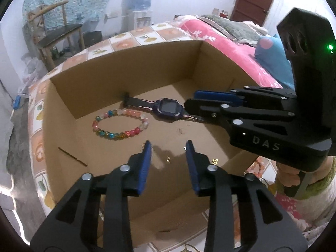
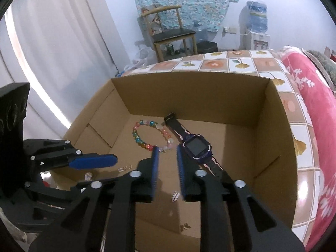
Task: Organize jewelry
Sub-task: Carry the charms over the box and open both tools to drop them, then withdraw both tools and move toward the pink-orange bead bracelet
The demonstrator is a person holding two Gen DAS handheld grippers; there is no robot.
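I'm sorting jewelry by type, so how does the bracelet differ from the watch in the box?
The bracelet is a closed ring of round, many-coloured beads; the watch is a dark purple case on a flat strap. The bracelet lies as a loop, while the watch is stretched out straight, one strap end against the far wall. Both lie on the floor of the box, side by side, and neither is held.

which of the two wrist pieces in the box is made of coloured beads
The beaded bracelet, a closed ring of multicoloured beads; the watch beside it has a dark strap and screen.

Black grippers — blue fingers (image 1: pixel 145 168)
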